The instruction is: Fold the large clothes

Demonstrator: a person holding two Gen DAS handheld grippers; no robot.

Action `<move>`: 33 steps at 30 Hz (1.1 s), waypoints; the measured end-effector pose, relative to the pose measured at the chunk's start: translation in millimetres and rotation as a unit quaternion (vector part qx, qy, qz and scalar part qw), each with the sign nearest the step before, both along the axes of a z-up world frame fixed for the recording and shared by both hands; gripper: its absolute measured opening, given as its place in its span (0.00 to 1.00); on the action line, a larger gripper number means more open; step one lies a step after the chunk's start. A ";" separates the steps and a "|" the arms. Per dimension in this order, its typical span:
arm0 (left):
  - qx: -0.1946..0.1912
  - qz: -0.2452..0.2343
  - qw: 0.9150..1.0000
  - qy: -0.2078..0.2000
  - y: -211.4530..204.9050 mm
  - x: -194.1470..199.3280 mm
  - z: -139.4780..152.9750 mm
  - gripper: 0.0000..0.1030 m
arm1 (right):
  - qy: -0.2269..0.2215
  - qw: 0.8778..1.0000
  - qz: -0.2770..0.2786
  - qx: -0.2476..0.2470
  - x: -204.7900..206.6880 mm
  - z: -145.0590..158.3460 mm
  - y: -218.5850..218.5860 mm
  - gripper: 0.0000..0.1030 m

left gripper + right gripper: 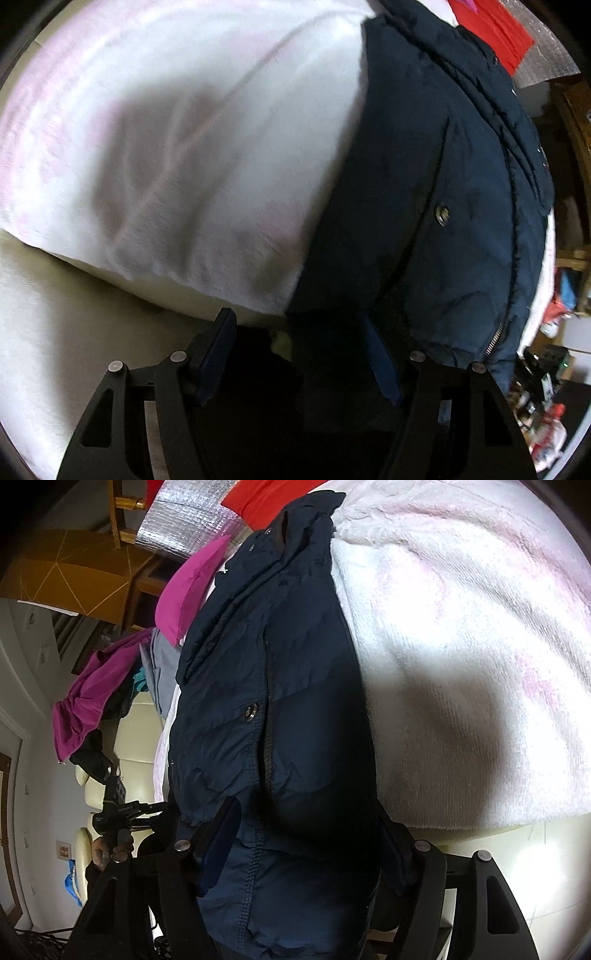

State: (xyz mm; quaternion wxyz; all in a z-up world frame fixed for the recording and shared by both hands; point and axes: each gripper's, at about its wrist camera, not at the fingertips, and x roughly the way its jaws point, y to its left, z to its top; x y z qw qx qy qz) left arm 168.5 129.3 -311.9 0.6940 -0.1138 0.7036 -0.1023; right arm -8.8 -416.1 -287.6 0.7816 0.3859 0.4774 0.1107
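Navy padded jacket lies along the near edge of a white-and-pink fleece blanket in the left wrist view, with the left gripper spread wide at its hem, holding nothing. In the right wrist view the right gripper straddles the hem with fingers apart, so I cannot tell whether it pinches; the jacket looks folded lengthwise once, with further folds left.
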 end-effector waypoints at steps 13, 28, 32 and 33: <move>-0.100 -0.012 0.994 0.033 -7.2 1.4 -25.9 0.28 | 0.014 0.998 0.002 0.067 -4.4 -18.1 -0.6 0.69; -0.088 -0.045 0.995 0.009 -41.0 -4.4 5.5 0.22 | 0.016 0.996 0.004 0.088 -3.1 -16.6 9.2 0.59; -0.094 -0.041 0.995 -0.001 -40.7 -5.8 5.1 0.21 | 0.015 0.996 0.014 0.090 0.4 -19.7 17.5 0.61; -0.099 -0.038 0.994 -0.011 -39.5 -5.6 9.2 0.18 | 0.006 0.996 0.021 0.086 1.9 -15.8 20.2 0.53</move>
